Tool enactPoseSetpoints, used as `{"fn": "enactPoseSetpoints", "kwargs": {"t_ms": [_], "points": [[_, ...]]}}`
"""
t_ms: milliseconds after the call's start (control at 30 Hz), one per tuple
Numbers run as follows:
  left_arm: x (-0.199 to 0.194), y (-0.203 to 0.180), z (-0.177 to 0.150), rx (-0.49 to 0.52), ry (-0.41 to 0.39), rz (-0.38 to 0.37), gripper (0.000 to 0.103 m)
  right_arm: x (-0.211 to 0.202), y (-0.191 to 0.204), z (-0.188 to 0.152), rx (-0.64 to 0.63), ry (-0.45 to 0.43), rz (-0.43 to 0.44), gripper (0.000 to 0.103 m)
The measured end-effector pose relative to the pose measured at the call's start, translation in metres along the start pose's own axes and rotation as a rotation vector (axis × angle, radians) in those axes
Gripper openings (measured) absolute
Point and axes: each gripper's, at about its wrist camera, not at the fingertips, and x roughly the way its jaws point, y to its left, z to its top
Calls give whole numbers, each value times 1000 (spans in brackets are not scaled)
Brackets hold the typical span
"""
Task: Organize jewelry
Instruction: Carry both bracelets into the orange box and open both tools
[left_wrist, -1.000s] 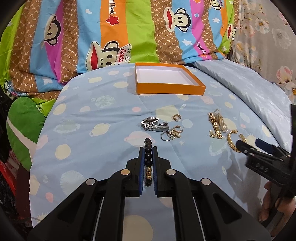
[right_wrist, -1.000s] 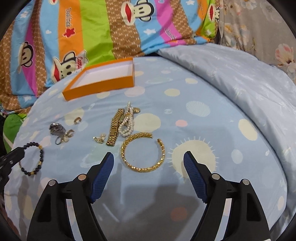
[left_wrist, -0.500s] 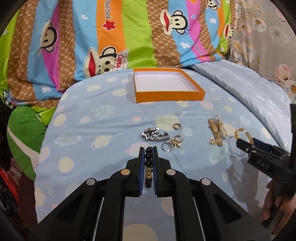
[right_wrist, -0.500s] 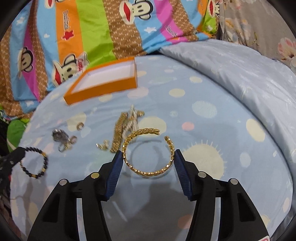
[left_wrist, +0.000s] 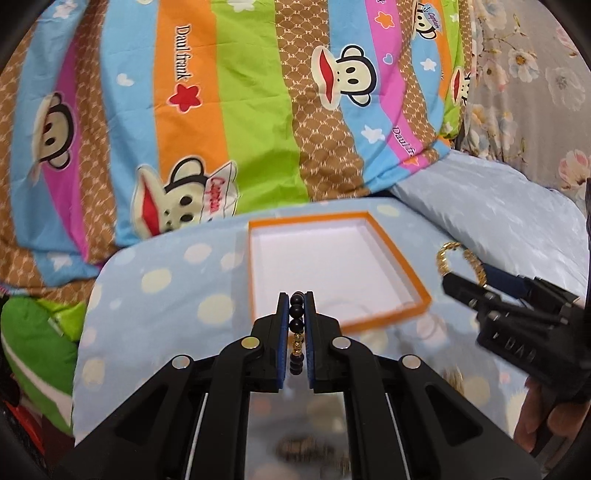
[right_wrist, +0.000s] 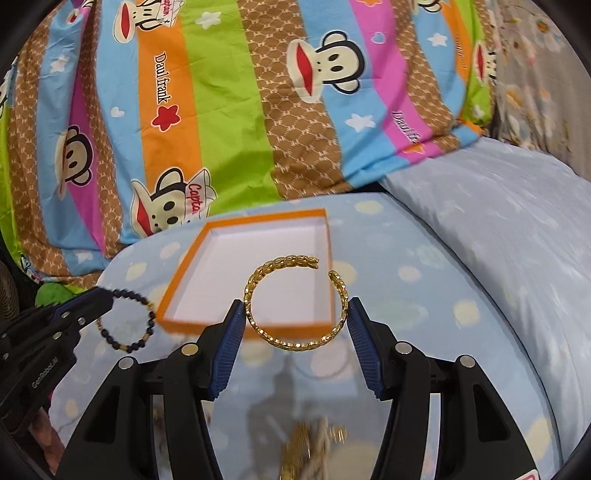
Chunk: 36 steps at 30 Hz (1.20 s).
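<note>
Blue-padded fingers (left_wrist: 282, 332) of the left gripper (left_wrist: 296, 306) are pressed nearly together on a bracelet of dark round beads with a few gold beads (left_wrist: 296, 325), which stands edge-on between them. In the right wrist view this same beaded bracelet (right_wrist: 127, 321) hangs as a full loop from the left gripper's tip (right_wrist: 94, 301), at about 9 o'clock, just left of the box.

Fingers of the right gripper (right_wrist: 295, 317) have just been closing and now sit about half open, their ribbed blue pads (right_wrist: 231, 343) touching the two sides of an open gold bangle with a braided, leaf-like pattern (right_wrist: 295, 299). The bangle is lifted clear of the bed, its gap facing 1 o'clock, and it overlaps the near edge of the box in this view. From the left wrist view the same bangle (left_wrist: 460, 260) shows at 3 o'clock in the right gripper (left_wrist: 467, 282), with part of a person's hand (left_wrist: 535, 417) below it.

A shallow rectangular orange cardboard box with a white inside (left_wrist: 417, 282) lies ahead of both grippers on a pale blue bedsheet printed with cream dots (left_wrist: 155, 306). Behind it, at 12 o'clock, lies a brightly striped quilt with cartoon monkey faces (left_wrist: 258, 110). Blurred gold jewelry (right_wrist: 310, 450) lies on the sheet at 6 o'clock in the right wrist view.
</note>
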Motion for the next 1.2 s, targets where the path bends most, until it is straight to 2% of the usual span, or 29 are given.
{"fn": "enactPoseSetpoints", "kwargs": {"t_ms": [167, 333, 600, 633, 700, 767, 833, 933, 1067, 1200], "points": [[59, -5, 33, 9, -2, 6, 7, 59, 5, 31, -25, 25, 12, 56], [117, 0, 48, -24, 44, 0, 7, 109, 6, 49, -41, 63, 2, 56], [154, 8, 49, -45, 51, 27, 8, 150, 5, 52, -57, 113, -13, 56], [156, 9, 50, -46, 53, 28, 10, 153, 6, 51, -59, 120, -13, 56], [159, 11, 48, -52, 57, 28, 22, 156, 7, 50, -65, 123, -17, 57], [159, 12, 47, -49, 45, 43, 36, 155, 7, 48, -70, 109, -35, 57], [155, 13, 46, -38, 28, 40, 39, 151, 4, 48, -55, 97, -25, 59], [142, 14, 45, -33, 14, 37, 40, 135, -3, 50, -23, 68, -12, 59], [112, 19, 36, -29, -10, 33, 40, 93, -12, 42, 12, 35, 23, 59], [66, 29, 7, -49, -29, 17, 42, 40, -18, 12, 18, 0, 42, 63]]}}
